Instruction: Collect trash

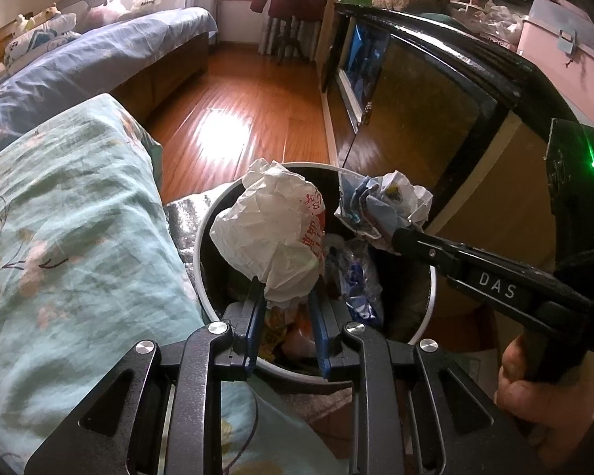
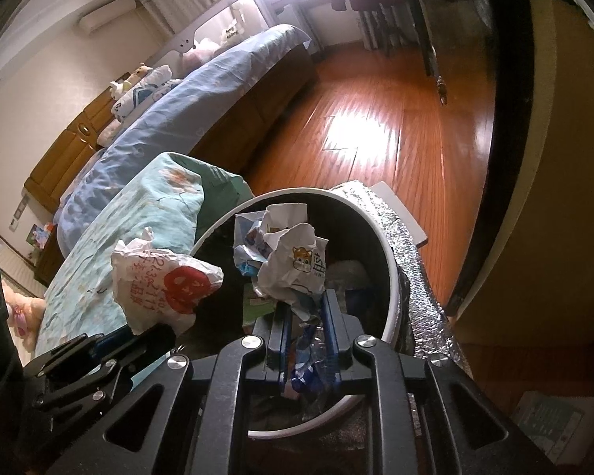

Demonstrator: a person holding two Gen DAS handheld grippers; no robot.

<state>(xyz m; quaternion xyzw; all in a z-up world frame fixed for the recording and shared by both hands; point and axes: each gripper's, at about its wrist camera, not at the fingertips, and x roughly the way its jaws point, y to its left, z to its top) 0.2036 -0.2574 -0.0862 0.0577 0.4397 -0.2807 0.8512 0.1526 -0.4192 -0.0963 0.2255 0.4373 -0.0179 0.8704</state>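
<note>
A round white-rimmed trash bin (image 1: 200, 237) with a dark inside stands on the floor beside the bed; it also shows in the right wrist view (image 2: 392, 277). It holds several wrappers. My left gripper (image 1: 287, 297) is shut on a crumpled white bag with red print (image 1: 269, 229), held over the bin; the bag also shows in the right wrist view (image 2: 158, 281). My right gripper (image 2: 303, 308) is shut on a crumpled white and blue wrapper with a cartoon face (image 2: 293, 261), also over the bin. That wrapper shows in the left wrist view (image 1: 384, 202).
A bed with a teal floral quilt (image 1: 67, 237) is at the left, touching the bin. A black-framed cabinet (image 1: 435, 91) stands at the right. Silver foil sheet (image 2: 408, 245) lies under the bin. Wooden floor (image 1: 237, 99) stretches ahead.
</note>
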